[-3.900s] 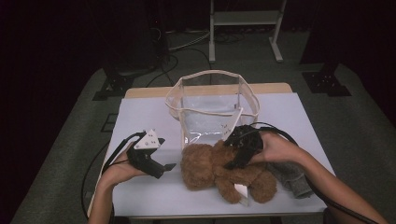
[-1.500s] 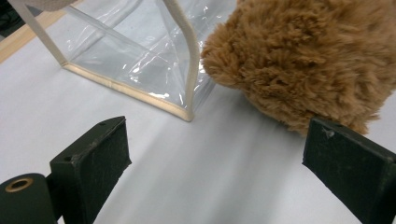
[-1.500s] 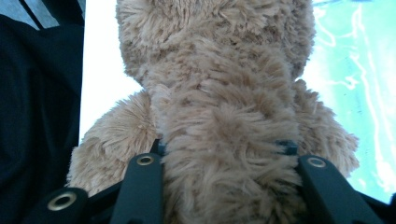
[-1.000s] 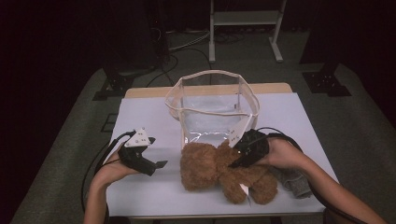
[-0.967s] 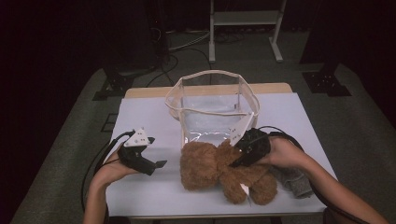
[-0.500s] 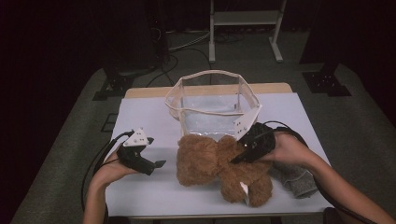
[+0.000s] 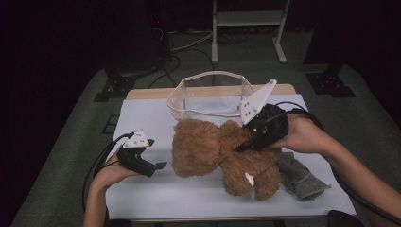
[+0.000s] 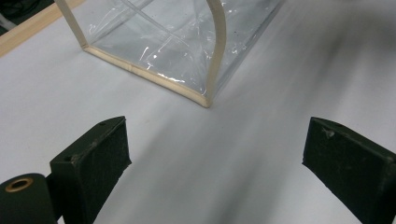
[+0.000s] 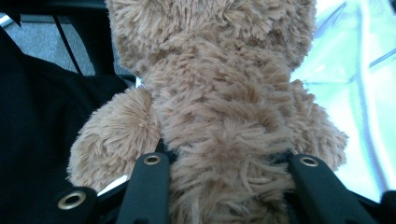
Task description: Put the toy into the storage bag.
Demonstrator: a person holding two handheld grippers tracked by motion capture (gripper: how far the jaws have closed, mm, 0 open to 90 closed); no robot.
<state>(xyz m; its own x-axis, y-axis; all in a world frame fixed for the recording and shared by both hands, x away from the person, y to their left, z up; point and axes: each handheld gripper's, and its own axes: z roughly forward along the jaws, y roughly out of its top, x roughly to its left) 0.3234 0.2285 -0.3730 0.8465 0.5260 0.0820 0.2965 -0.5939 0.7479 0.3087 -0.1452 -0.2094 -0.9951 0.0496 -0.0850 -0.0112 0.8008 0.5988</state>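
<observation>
Right tongs [image 7: 242, 144]: closed on the body of the teddy bear [image 7: 222, 153], jaws pressed into the fur on both sides.
Left tongs [image 7: 158, 166]: wide open, holding nothing, low over the worktop [image 7: 151, 118] at the near left.
Bear: middle of the worktop, just near of the clear bag [image 7: 210, 97], beside a grey cloth [image 7: 298, 177].
Risk: soft fur can slip out; the hanging legs can catch the bag rim and tip the bag.
</observation>
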